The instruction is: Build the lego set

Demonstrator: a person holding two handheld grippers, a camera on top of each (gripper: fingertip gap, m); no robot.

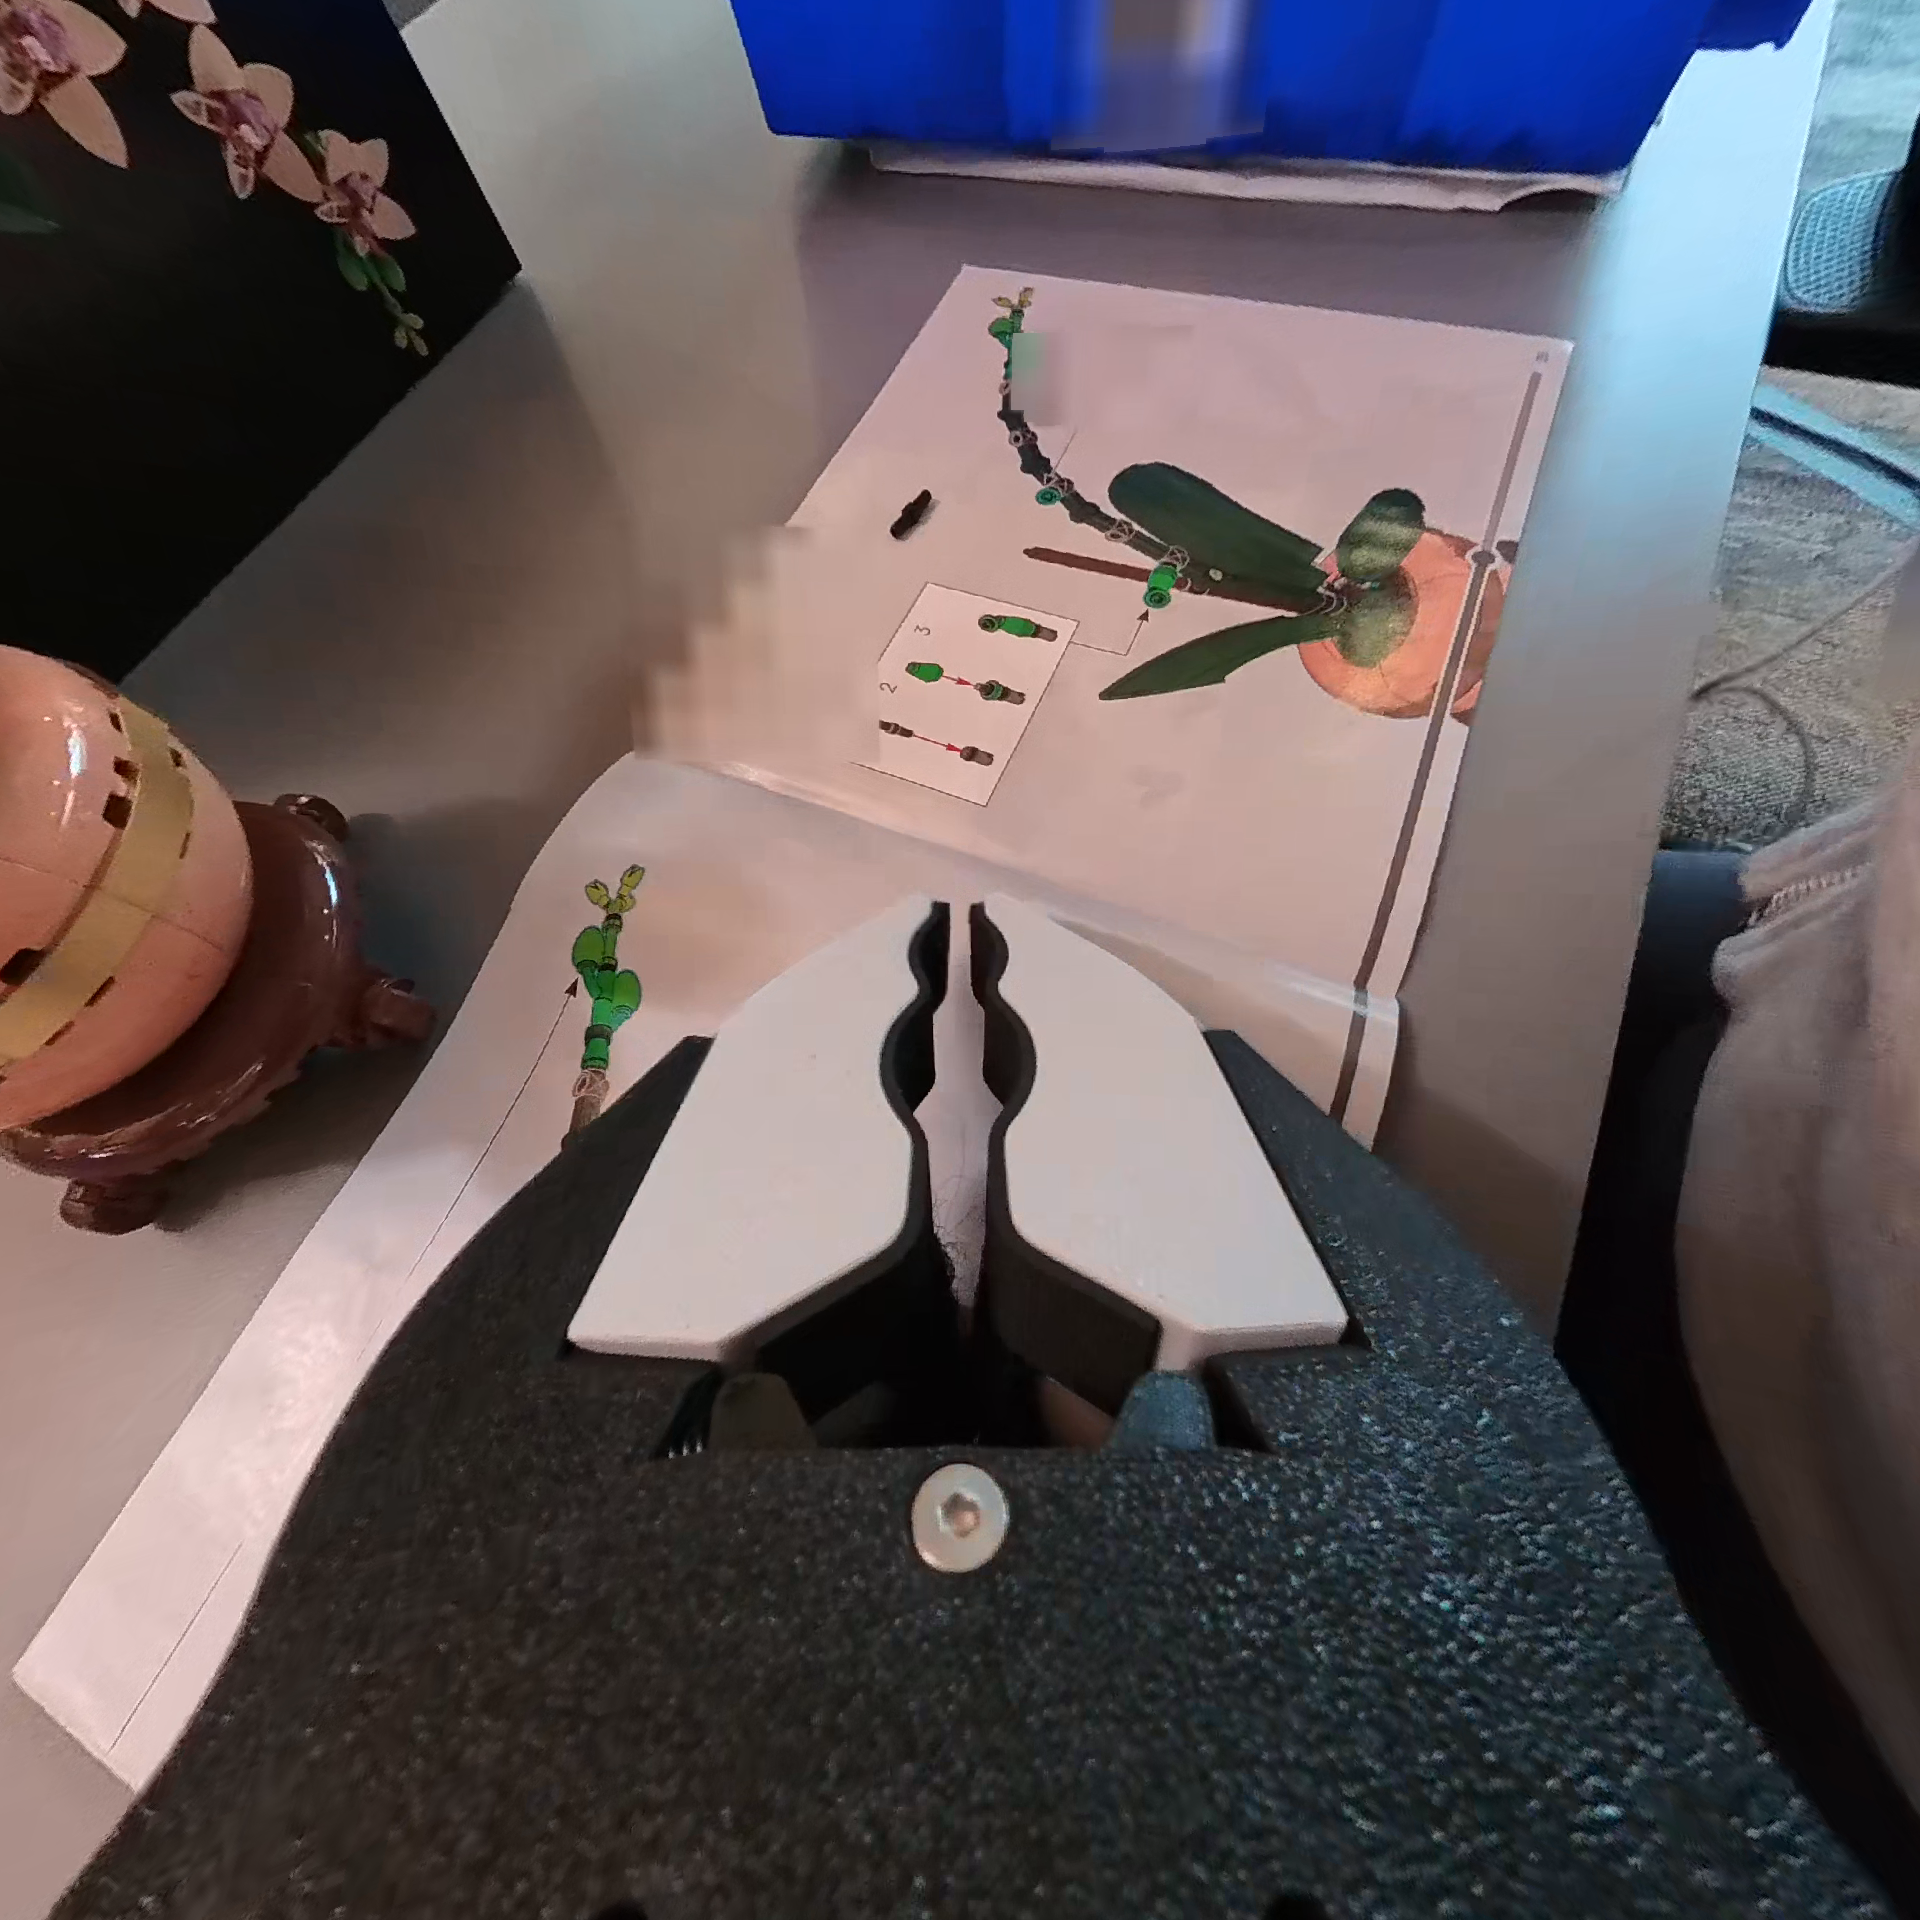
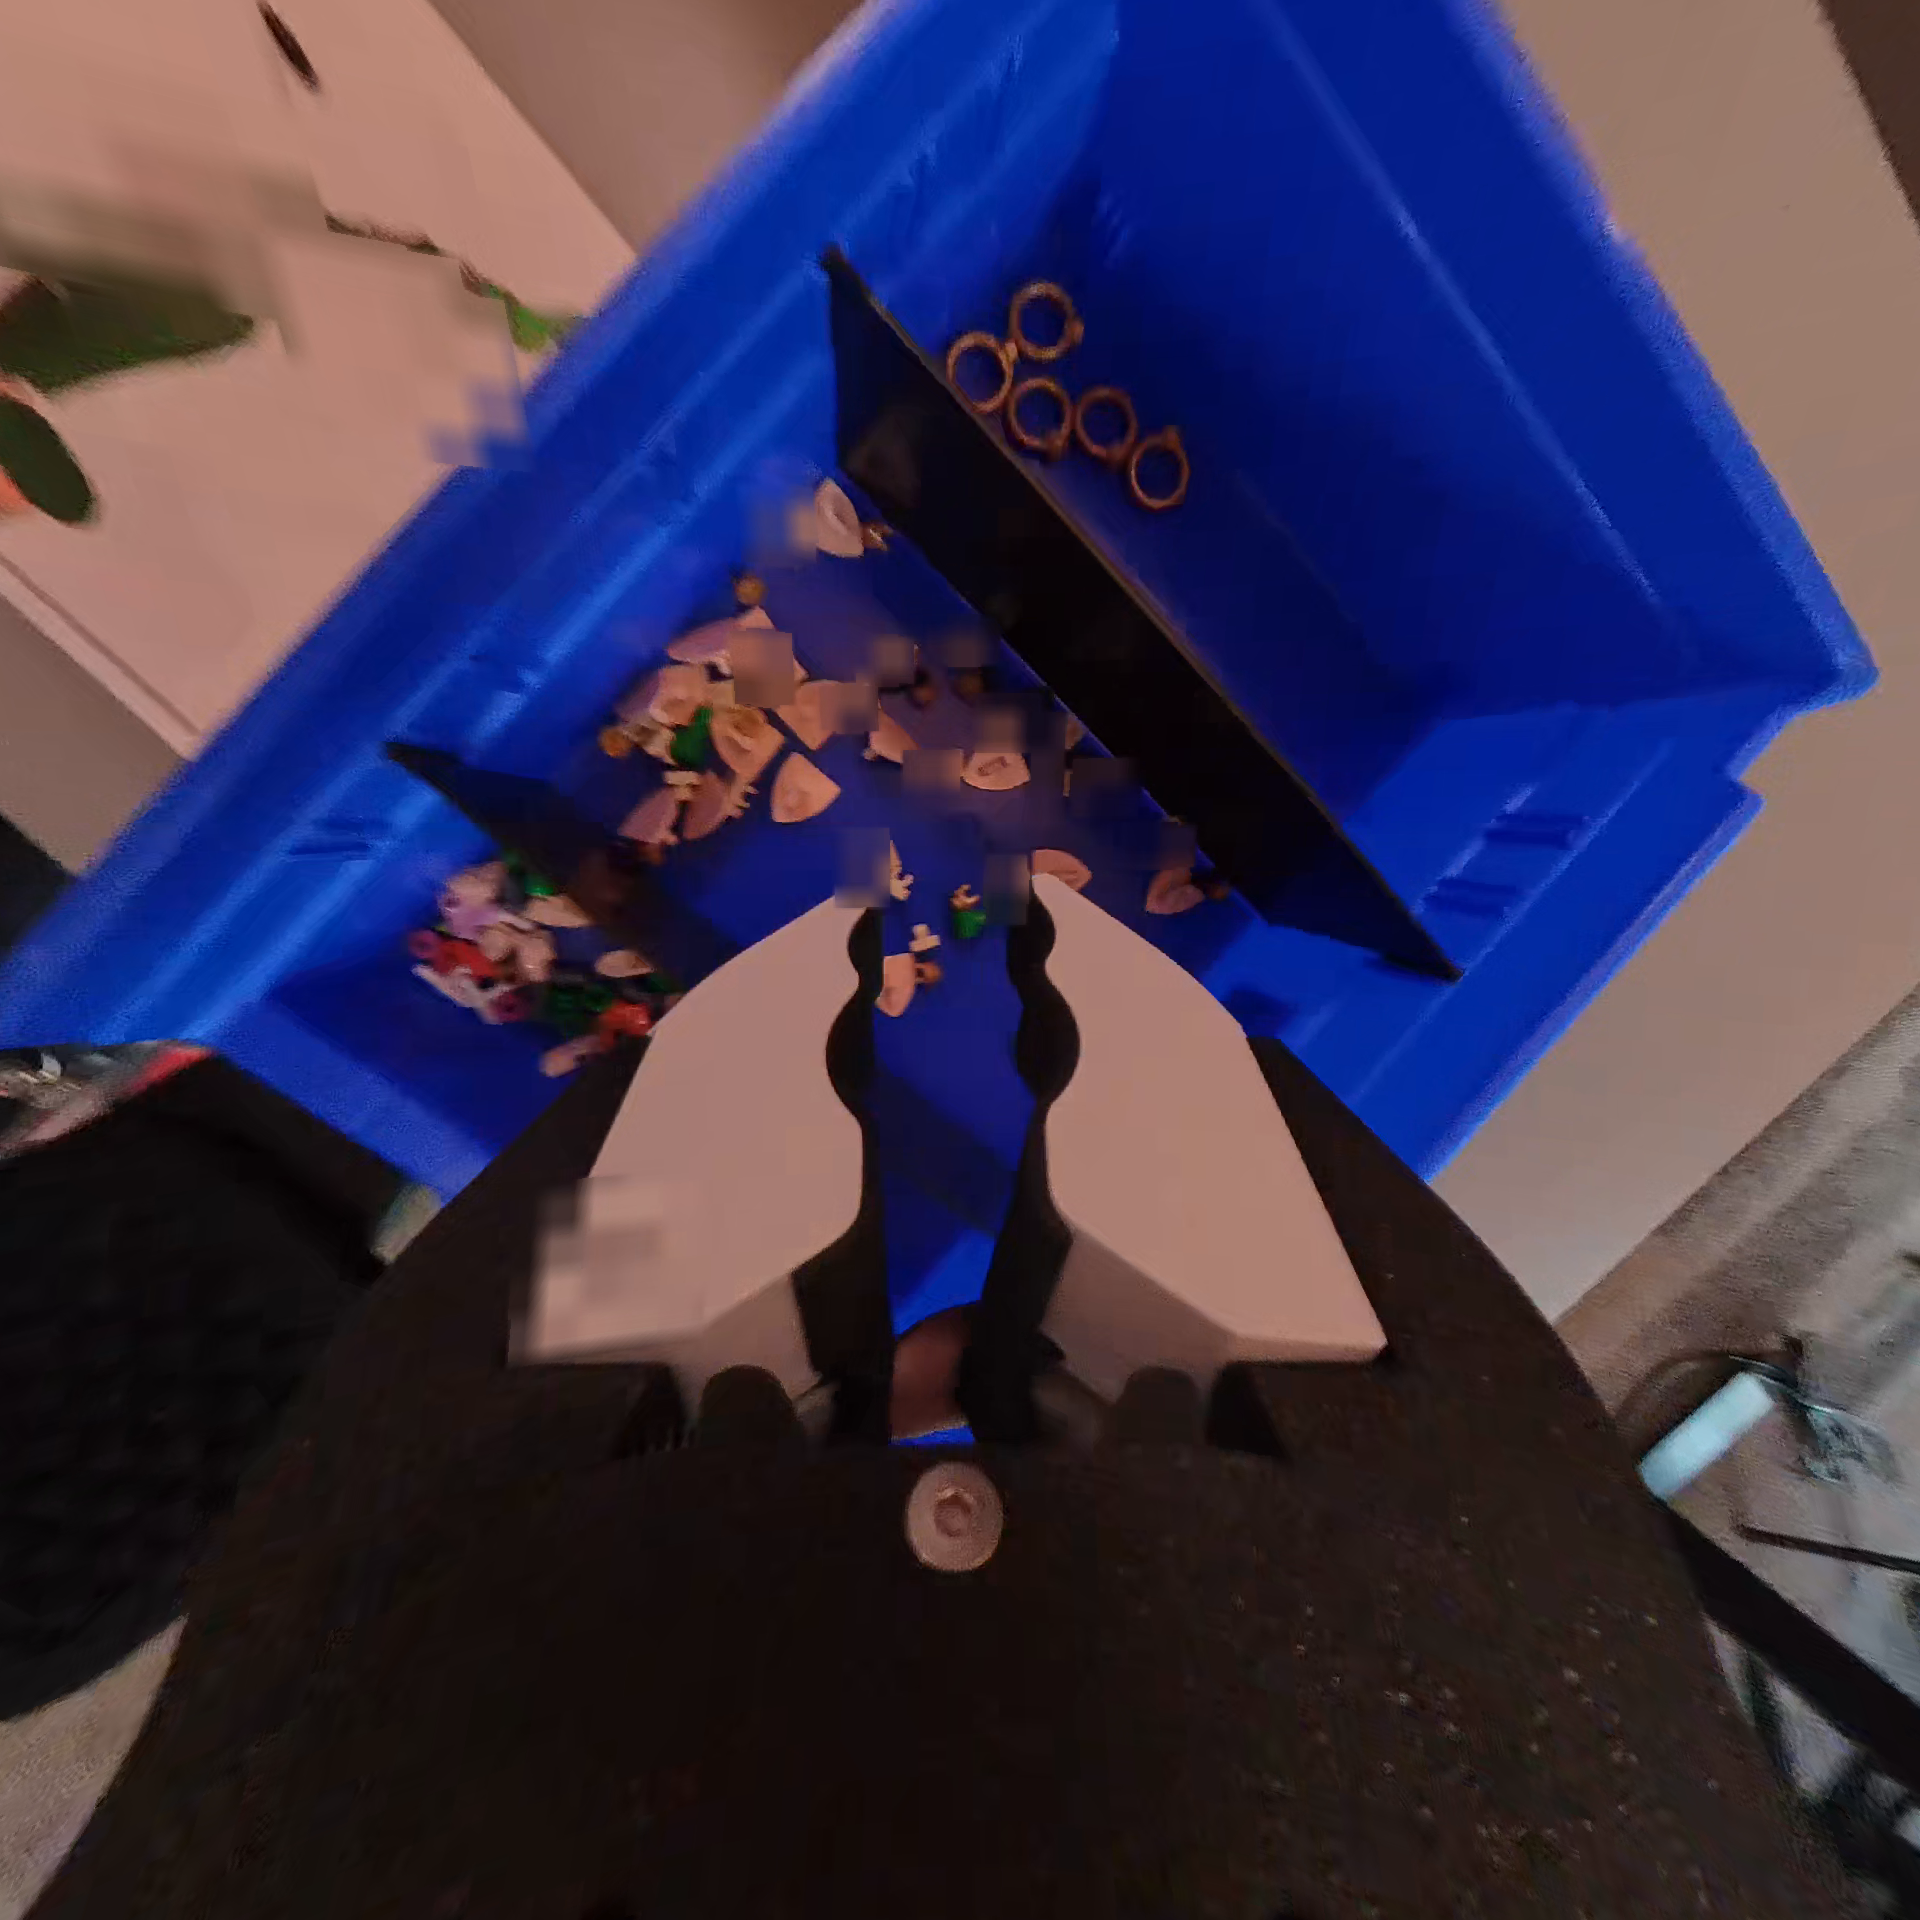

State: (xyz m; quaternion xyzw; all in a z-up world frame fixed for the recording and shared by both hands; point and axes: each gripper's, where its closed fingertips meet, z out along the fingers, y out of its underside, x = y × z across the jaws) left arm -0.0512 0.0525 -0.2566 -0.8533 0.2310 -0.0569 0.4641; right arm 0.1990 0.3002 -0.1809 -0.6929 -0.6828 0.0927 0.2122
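Above the open instruction booklet (image 1: pixel 1195 831), the left gripper (image 1: pixel 958 914) hangs with its jaws almost closed and nothing between them.
Left of the booklet stands a pink pot on a brown base (image 1: pixel 135 956); a small black peg (image 1: pixel 911 513) lies on the far page. Behind the booklet is the blue bin (image 2: pixel 1455 468), where the right gripper (image 2: pixel 951 914) hovers, jaws parted and bare, over pale loose pieces (image 2: pixel 727 727); gold rings (image 2: pixel 1070 395) lie beyond a black divider (image 2: pixel 1122 644).
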